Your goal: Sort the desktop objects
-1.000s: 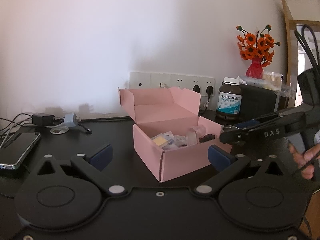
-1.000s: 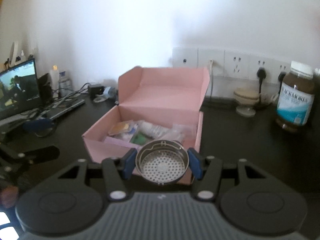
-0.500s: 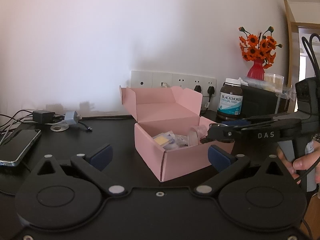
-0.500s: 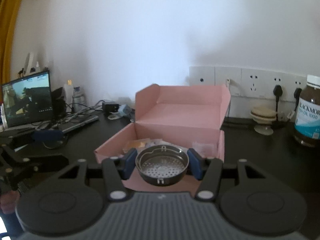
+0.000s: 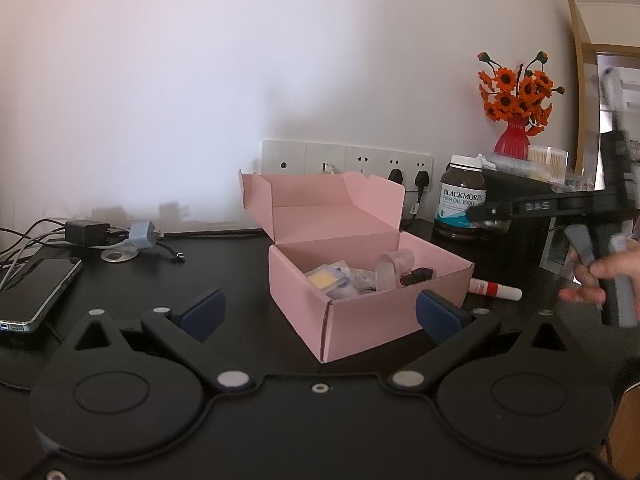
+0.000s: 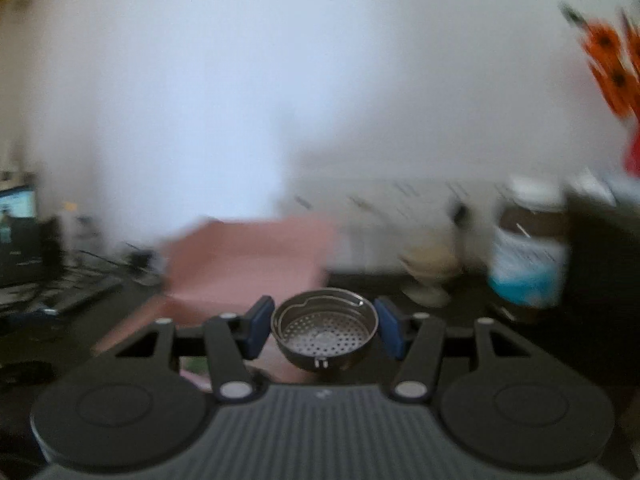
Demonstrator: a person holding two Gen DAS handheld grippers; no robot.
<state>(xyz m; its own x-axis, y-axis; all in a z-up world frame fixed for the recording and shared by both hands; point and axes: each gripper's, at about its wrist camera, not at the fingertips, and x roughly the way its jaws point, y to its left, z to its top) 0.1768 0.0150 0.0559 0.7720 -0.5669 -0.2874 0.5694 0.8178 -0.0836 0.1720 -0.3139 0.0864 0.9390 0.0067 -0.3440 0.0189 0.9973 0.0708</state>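
Note:
An open pink cardboard box [image 5: 372, 308] sits on the black desk, with several small items inside. My left gripper [image 5: 320, 312] is open and empty, in front of the box. My right gripper [image 6: 324, 324] is shut on a small round metal strainer [image 6: 325, 334], held in the air to the right of the box; the right wrist view is motion-blurred. In the left wrist view the right gripper [image 5: 486, 213] shows at the right, raised above the desk in front of the fish oil bottle [image 5: 460, 200]. A red-and-white tube [image 5: 496, 289] lies right of the box.
A phone [image 5: 36, 286], chargers and cables [image 5: 108, 234] lie at the left. Wall sockets [image 5: 348, 164] are behind the box. A black case with a red vase of orange flowers [image 5: 514, 108] stands at the right. A monitor [image 6: 16, 208] is far left.
My right gripper, still holding the strainer, has swung away from over the box to the right and upward. The left gripper has barely moved.

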